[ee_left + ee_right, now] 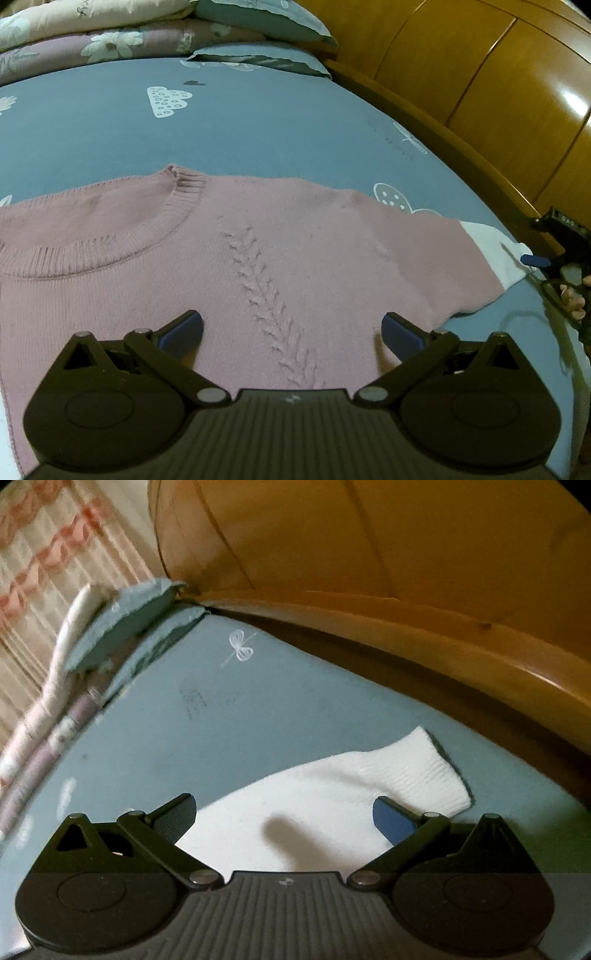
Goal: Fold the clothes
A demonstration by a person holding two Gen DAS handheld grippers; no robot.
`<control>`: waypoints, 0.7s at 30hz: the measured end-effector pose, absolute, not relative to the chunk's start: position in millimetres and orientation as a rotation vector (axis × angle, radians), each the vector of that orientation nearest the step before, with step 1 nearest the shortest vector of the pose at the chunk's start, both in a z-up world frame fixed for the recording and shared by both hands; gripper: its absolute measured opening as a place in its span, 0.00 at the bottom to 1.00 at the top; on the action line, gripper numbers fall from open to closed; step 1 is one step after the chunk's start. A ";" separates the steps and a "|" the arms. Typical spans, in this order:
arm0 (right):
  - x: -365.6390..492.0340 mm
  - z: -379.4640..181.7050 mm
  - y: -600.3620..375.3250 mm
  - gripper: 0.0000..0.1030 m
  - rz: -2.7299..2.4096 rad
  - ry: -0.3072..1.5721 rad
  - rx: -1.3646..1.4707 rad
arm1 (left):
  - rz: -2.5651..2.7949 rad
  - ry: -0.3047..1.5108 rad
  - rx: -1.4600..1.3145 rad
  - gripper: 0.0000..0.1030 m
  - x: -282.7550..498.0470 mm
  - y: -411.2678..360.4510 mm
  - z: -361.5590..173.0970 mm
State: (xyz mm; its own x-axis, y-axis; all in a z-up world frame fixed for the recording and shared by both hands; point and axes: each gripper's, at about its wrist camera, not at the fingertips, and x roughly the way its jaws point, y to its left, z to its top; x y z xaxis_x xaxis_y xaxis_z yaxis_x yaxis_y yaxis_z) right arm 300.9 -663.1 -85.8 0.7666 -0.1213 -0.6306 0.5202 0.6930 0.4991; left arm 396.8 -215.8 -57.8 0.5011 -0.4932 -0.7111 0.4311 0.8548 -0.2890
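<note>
The pink sweater lies flat, face up, mid-bed, its white cuff near the wooden-frame edge. Both grippers — left gripper, right gripper — gape wide, holding nothing. Best to pinch the cuff squarely, lift low and carry the sleeve across the chest — no dragging.

A bed is covered by a blue-grey sheet printed with white clouds. Blue-grey pillows and folded floral quilts are stacked at its far end. A glossy wooden bed frame is seen alongside; a striped curtain is visible beyond.
</note>
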 end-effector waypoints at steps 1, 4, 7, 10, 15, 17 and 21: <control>299.2 -83.9 -665.4 1.00 -0.393 0.591 0.737 | -0.559 0.883 -0.082 0.99 397.0 -215.5 -57.9; 290.7 -78.6 -667.6 1.00 -0.442 0.549 0.739 | -0.561 0.881 -0.091 0.99 396.6 -214.0 -57.8; 290.0 -86.7 -675.9 1.00 -0.368 0.524 0.833 | -0.560 0.876 -0.091 0.99 396.5 -214.1 -58.3; 290.2 -100.5 -683.4 1.00 -0.406 0.533 0.834 | -0.557 0.872 -0.087 0.99 395.8 -215.2 -58.3; 286.1 -80.2 -669.6 1.00 -0.498 0.485 0.719 | -0.557 0.869 -0.096 0.99 396.2 -214.1 -58.0; 291.7 -81.9 -667.5 1.00 -0.410 0.485 0.757 | -0.555 0.869 -0.089 0.99 396.3 -215.3 -57.9; 314.0 -80.2 -646.8 1.00 -0.441 0.614 0.663 | -0.559 0.861 -0.074 0.99 395.4 -216.1 -58.3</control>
State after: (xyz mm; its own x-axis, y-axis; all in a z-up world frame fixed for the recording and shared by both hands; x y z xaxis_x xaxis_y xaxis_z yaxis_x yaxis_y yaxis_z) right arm 314.0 -646.8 -80.2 0.7373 -0.1837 -0.6501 0.5577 0.7086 0.4322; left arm 395.4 -216.1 -58.3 0.5181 -0.4950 -0.6975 0.4364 0.8544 -0.2822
